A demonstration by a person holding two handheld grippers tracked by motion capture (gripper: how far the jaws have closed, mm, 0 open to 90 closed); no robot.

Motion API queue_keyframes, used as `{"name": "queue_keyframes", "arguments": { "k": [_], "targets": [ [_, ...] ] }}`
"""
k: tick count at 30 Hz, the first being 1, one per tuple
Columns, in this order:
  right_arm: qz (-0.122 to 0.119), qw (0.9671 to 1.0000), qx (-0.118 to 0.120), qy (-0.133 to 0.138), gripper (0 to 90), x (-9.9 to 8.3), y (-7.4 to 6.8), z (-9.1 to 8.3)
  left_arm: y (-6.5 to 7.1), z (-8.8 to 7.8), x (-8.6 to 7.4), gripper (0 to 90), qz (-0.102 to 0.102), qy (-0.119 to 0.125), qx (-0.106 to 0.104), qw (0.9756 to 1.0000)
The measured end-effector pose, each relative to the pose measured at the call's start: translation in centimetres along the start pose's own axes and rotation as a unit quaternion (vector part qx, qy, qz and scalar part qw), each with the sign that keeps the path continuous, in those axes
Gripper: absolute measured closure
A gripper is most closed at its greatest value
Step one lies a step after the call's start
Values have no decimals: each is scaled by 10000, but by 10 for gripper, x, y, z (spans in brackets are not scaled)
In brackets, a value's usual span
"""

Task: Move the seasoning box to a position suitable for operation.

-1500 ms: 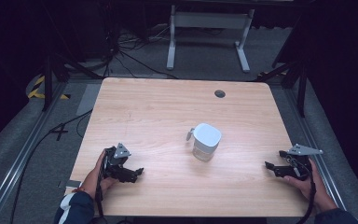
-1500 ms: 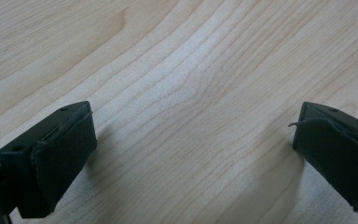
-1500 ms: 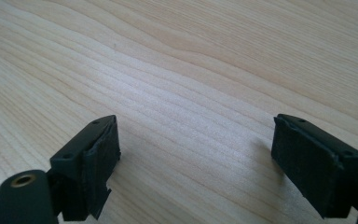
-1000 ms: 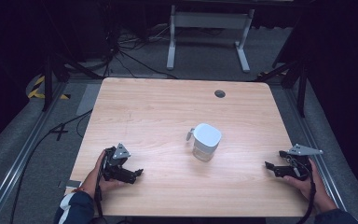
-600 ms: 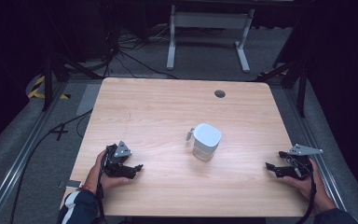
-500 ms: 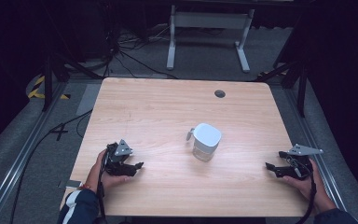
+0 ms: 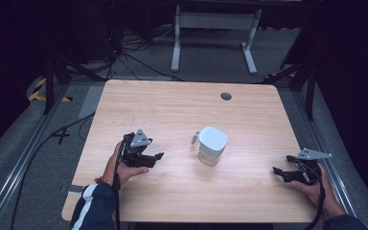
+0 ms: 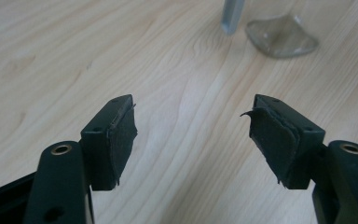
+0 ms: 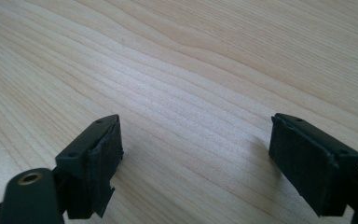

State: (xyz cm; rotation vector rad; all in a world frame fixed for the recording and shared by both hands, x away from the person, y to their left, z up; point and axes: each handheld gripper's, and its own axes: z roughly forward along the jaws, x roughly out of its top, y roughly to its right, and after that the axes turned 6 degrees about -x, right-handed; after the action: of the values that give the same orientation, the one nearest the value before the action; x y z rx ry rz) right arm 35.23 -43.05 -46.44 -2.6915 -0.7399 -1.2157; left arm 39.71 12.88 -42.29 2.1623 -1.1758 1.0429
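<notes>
A pale wooden table [image 7: 172,115] is standing on grey carpet in a dark room, with black cables lying on the floor beyond its far edge and a white metal stand [image 7: 214,28] rising behind it. The left gripper [image 8: 191,135] is sitting near the table's front left part in the high view, and in its own view its two black jaws are standing wide apart with nothing but bare wood grain between them; the worn pads [image 8: 121,135] are touching no object. The person's left hand [image 7: 122,167] is wrapping around the gripper body, a dark sleeve with a white stripe [image 7: 93,206] is trailing back off the front edge, and a grey three-cornered plate is sitting on top. The right gripper [image 9: 193,154] is resting near the front right corner, its jaws also spread wide and gripping nothing, with only table surface showing in the gap. The right hand [image 7: 318,189] is holding it from behind, near the table's right edge. Between the two grippers, closer to the middle of the table, a clear glass pitcher with a white lid [image 7: 212,144] is standing upright, its handle pointing toward the left gripper; its glass base and handle are showing at the top of the left gripper view, well apart from the jaws. A small round hole [image 7: 226,96] is lying near the table's far edge.
</notes>
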Motion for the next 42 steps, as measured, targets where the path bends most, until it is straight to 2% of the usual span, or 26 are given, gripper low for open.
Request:
{"name": "queue_keyframes", "arguments": {
  "k": [5, 7, 9, 10, 11, 12, 13, 14, 18, 23, 24, 25, 26, 33, 36, 37, 39, 42],
  "targets": [
    [-1, 10000, 1, 4, 173, 0, 0, 0, 2, 4, 22, 363, 42, 254, -101, 9996],
    [-1, 10000, 0, 8, 174, 0, 0, 0, 2, 6, 33, 395, 164, 397, -75, 9990],
    [0, 10000, 0, 12, 174, 0, 0, 0, 5, 11, 48, 495, 233, 435, -99, 9987],
    [0, 10000, 0, 13, 174, 0, 0, 0, 5, 11, 48, 559, 233, 435, -99, 9987],
    [1, 10000, 1, 14, 174, 0, 0, 0, 8, 15, 58, 607, 265, 494, -191, 9982],
    [2, 10000, 1, 16, 174, 0, 0, 0, 9, 16, 62, 657, 288, 516, -229, 9980],
    [2, 10000, 1, 16, 174, 0, 0, 0, 11, 17, 67, 693, 416, 571, -204, 9973],
    [2, 10000, 1, 16, 174, 0, 0, 0, 11, 17, 67, 729, 416, 571, -204, 9973],
    [3, 10000, 7, 21, 175, -1, 0, 0, 19, 28, 89, 794, 559, 689, -474, 9949],
    [7, 10000, 11, 21, 175, -1, 0, 0, 29, 44, 105, 853, 781, 644, -594, 9931],
    [3, 10000, 10, 19, 175, -1, 0, 0, 31, 47, 106, 863, 722, 661, -698, 9927],
    [4, 10000, 12, 17, 175, -1, 0, 0, 31, 49, 109, 871, 832, 656, -648, 9923],
    [4, 10000, 13, 20, 175, -1, 0, 0, 33, 52, 110, 872, 738, 694, -724, 9922],
    [20, 10000, 36, 22, 175, -1, 0, -1, 37, 66, 113, 881, 784, 597, -706, 9926],
    [3, 10000, 42, 19, 175, -1, 0, -1, 36, 72, 112, 883, 766, 455, -525, 9946],
    [3, 10000, 43, 20, 174, -1, 0, -1, 36, 73, 111, 877, 709, 494, -480, 9951],
    [5, 10000, 39, 26, 175, -1, 0, -1, 35, 73, 111, 879, 641, 518, -462, 9955],
    [15, 10000, 26, 46, 175, -1, 0, -1, 33, 74, 111, 888, 675, 535, -451, 9953]
  ]
}}
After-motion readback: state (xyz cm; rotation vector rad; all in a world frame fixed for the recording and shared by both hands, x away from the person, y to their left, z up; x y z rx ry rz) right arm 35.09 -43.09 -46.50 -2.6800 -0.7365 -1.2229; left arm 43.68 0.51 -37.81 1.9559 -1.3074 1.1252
